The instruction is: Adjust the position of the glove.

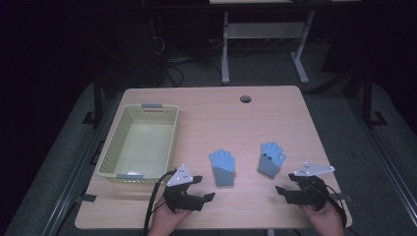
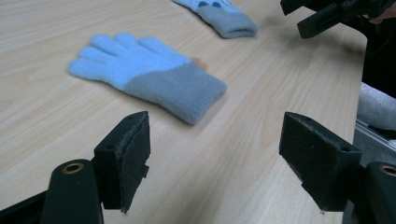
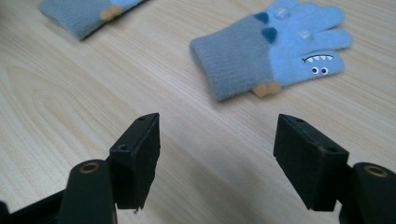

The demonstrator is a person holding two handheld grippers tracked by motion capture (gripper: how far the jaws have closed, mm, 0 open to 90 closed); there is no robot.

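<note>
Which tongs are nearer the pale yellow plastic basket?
Left. The left tongs sit just right of the pale yellow plastic basket's near corner; the right tongs are beyond both gloves.

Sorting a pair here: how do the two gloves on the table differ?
The left glove lies plain side up, without decoration; the right glove shows dark blue spots, eyes and teeth. The left glove lies nearer the basket, the right glove farther from it. Both are light blue with grey cuffs, flat, fingers pointing away.

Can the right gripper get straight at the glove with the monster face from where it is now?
Probably yes: the right gripper is open, and only bare table lies between it and the monster-face glove, whose cuff points toward it.
</note>
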